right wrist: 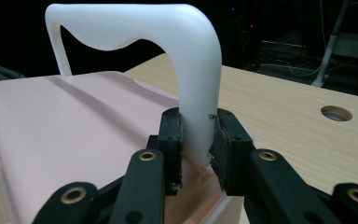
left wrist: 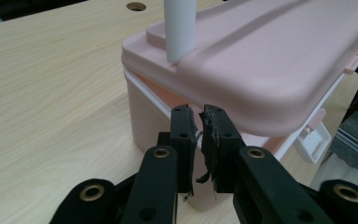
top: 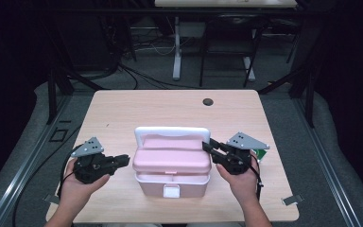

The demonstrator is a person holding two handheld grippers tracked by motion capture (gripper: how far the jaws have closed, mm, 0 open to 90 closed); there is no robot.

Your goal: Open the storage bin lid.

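Wooden table (top: 123, 113), dark room behind. Pink box (top: 172, 163) near front edge, lid slightly raised, white handle (top: 171, 132) upright. Right gripper (top: 208, 146) clamps handle's right leg. Left gripper (top: 124, 161) at box's left end under lid edge, jaws nearly together, gripping nothing.

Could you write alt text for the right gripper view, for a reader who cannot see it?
The right hand-held gripper is clamped on the foot of a white handle that arches upright over a pink box lid. Behind lies a light wooden table with a round hole.
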